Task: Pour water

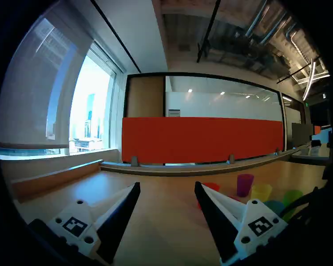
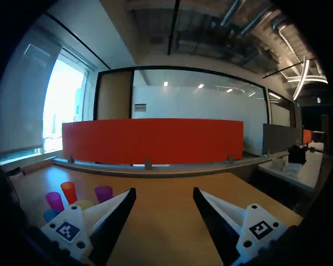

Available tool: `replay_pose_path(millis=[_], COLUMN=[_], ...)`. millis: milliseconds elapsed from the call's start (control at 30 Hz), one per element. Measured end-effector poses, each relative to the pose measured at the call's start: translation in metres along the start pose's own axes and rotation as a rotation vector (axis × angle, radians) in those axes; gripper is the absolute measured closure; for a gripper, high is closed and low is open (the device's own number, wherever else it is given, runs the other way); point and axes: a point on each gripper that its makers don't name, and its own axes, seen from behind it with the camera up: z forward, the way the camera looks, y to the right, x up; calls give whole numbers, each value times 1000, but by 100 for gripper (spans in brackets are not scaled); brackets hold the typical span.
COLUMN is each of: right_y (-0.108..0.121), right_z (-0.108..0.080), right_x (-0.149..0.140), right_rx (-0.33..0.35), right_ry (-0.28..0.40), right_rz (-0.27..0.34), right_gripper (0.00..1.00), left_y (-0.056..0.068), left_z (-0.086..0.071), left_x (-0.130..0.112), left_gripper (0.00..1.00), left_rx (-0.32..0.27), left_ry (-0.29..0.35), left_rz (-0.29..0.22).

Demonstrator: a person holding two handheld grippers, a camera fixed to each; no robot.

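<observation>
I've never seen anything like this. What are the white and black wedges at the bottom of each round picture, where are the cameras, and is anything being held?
There is no robot here. A person carries a two-finger gripper in each hand, and a fisheye camera rides on each one, looking forward along its fingers. The wedges are those fingers. The left gripper view shows the left gripper, and the right gripper view shows the right gripper. Both are open with nothing between the fingers, so nothing is held. Below them is a wooden table. On it stand coloured cups, among them a purple cup, a yellow cup and a green cup. Behind the table runs an orange divider, with a window to one side. I can't tell whether any cup holds water.
</observation>
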Motion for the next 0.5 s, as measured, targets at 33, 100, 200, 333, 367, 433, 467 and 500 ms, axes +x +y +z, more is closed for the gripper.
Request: replay_pose_path(millis=[33, 100, 200, 333, 367, 433, 467, 500], right_y=[-1, -2, -2, 0, 1, 2, 2, 3], right_z=[0, 0, 1, 0, 0, 0, -1, -1], right_x=[0, 0, 0, 1, 1, 2, 3, 4], right_rx=[1, 1, -3, -8, -9, -10, -10, -11], right_ry=[-1, -2, -2, -3, -3, -3, -3, -2], right_rz=[-1, -2, -3, 0, 1, 4, 5, 5], right_gripper=[0, 0, 0, 0, 0, 0, 0, 0], left_y=[0, 0, 2, 4, 4, 5, 5, 5], left_z=[0, 0, 0, 0, 0, 0, 0, 0], left_x=[-1, -3, -6, -12, -14, -17, -18, -18], left_gripper=[10, 9, 10, 10, 10, 10, 10, 10], left_rx=[-1, -4, -11, -18, -20, -19, -19, -20], left_ry=[1, 1, -2, -8, -10, -13, -14, -15], left_rz=[1, 2, 5, 12, 15, 18, 20, 18])
